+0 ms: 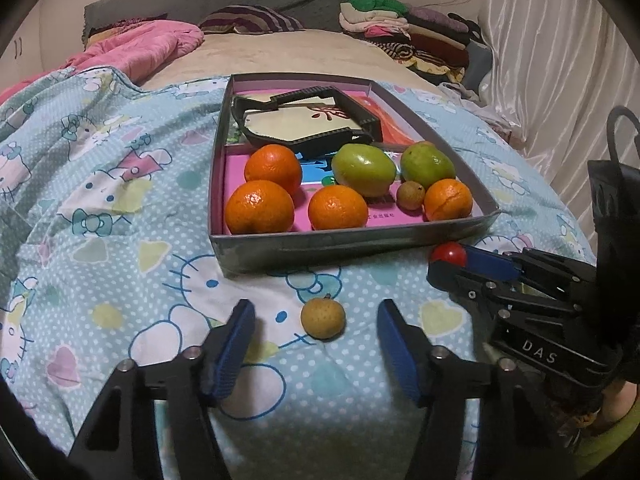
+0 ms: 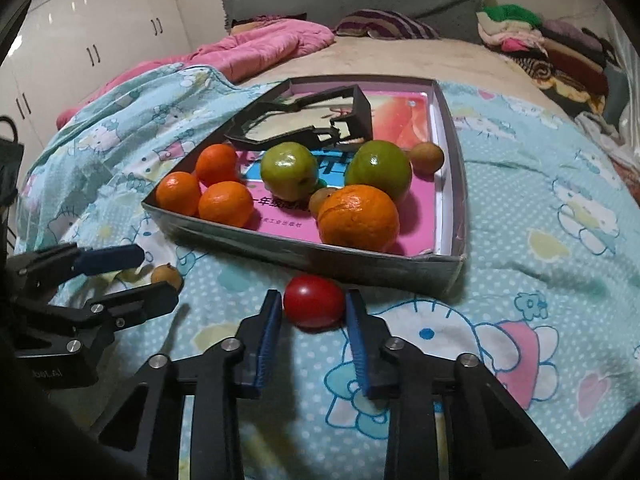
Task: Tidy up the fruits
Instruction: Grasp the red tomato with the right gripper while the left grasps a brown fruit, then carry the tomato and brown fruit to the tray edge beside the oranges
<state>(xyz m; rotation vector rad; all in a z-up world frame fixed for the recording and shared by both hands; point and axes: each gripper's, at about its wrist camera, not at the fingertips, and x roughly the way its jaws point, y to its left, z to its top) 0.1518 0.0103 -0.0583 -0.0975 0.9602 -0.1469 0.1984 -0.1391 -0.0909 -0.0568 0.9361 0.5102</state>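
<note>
Right wrist view: right hand-held gripper (image 2: 313, 312) has its pads against a red tomato (image 2: 313, 305) on the bed, box (image 2: 360, 264) just ahead. Left hand-held gripper (image 1: 316, 334) stands half-open astride a small brown fruit (image 1: 322, 317), untouched.

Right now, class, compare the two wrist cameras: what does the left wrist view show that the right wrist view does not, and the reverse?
Only the left wrist view shows the left gripper head-on, its pads apart from the small brown fruit lying between them on the bedspread.

Only the right wrist view shows the white wardrobe, a second brown fruit at the box's far side, and the right gripper with its pads against the red fruit.

Both show the grey box holding four oranges, two green fruits and a black frame.
</note>
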